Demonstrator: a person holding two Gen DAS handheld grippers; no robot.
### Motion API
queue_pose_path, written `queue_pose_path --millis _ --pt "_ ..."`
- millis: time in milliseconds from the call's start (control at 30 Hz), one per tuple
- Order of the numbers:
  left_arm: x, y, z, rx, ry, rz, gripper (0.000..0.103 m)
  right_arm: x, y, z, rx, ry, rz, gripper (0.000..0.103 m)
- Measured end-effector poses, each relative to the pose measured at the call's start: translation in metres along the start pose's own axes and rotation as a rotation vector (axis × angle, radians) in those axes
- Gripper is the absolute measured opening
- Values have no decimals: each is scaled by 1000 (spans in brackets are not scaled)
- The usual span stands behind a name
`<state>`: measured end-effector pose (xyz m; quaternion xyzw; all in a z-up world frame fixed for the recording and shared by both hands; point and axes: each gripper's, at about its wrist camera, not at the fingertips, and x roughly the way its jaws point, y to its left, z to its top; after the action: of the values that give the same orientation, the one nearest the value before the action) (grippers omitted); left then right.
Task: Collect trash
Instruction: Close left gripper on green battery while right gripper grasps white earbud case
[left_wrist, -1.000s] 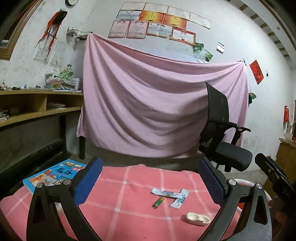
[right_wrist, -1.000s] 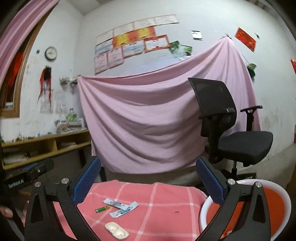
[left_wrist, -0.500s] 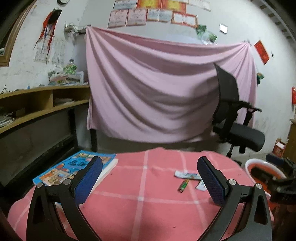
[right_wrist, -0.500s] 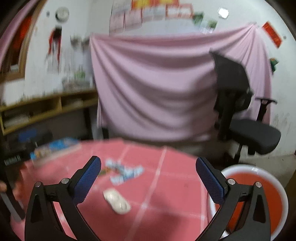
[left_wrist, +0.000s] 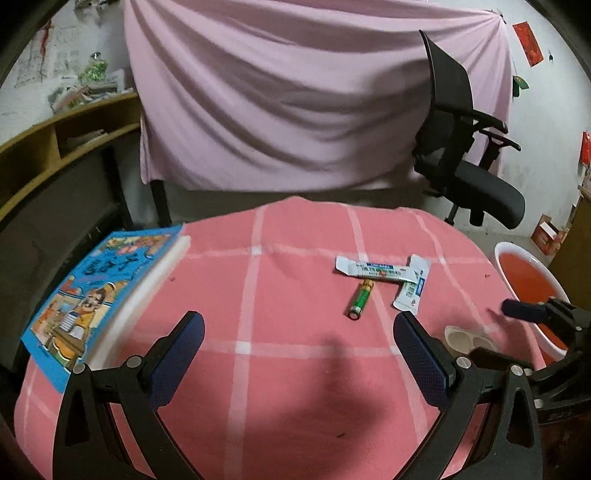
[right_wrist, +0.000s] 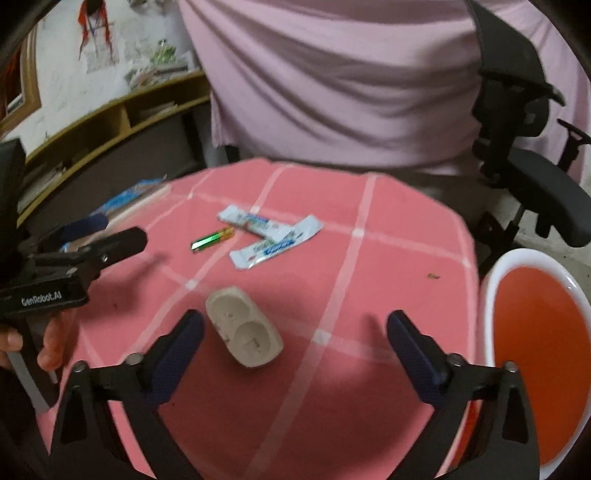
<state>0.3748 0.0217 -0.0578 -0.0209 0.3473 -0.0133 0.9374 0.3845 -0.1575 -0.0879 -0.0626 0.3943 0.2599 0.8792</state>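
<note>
Trash lies on a pink checked tablecloth (left_wrist: 288, 288): a green battery (left_wrist: 359, 298), two white wrappers (left_wrist: 373, 270) (left_wrist: 413, 288) and a beige plastic tray (left_wrist: 466, 339). The right wrist view shows the battery (right_wrist: 213, 239), the wrappers (right_wrist: 273, 236) and the beige tray (right_wrist: 243, 331) too. My left gripper (left_wrist: 295, 360) is open and empty above the near cloth. My right gripper (right_wrist: 293, 350) is open and empty, with the beige tray just inside its left finger. A white bin with an orange liner (right_wrist: 535, 347) stands to the right of the table.
A blue picture book (left_wrist: 99, 291) lies at the table's left edge. A black office chair (left_wrist: 465, 147) stands behind on the right. A pink sheet (left_wrist: 314, 103) hangs across the back. Wooden shelves (left_wrist: 55, 136) run along the left wall.
Both grippers have tipped down and moved in over the table. The trash now sits closer and lower in both views. Both stay open.
</note>
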Motion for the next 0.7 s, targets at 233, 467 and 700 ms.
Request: queue_pose_path --millis 233,467,700 --pt "18 -11 7 39 82 -63 69 11 6 1 -34 65 8 74" --pt "46 -28 22 95 144 -109 47 15 -10 8 52 55 37 38" --pt "61 -41 24 149 182 -99 27 18 -27 10 161 39 100 27"
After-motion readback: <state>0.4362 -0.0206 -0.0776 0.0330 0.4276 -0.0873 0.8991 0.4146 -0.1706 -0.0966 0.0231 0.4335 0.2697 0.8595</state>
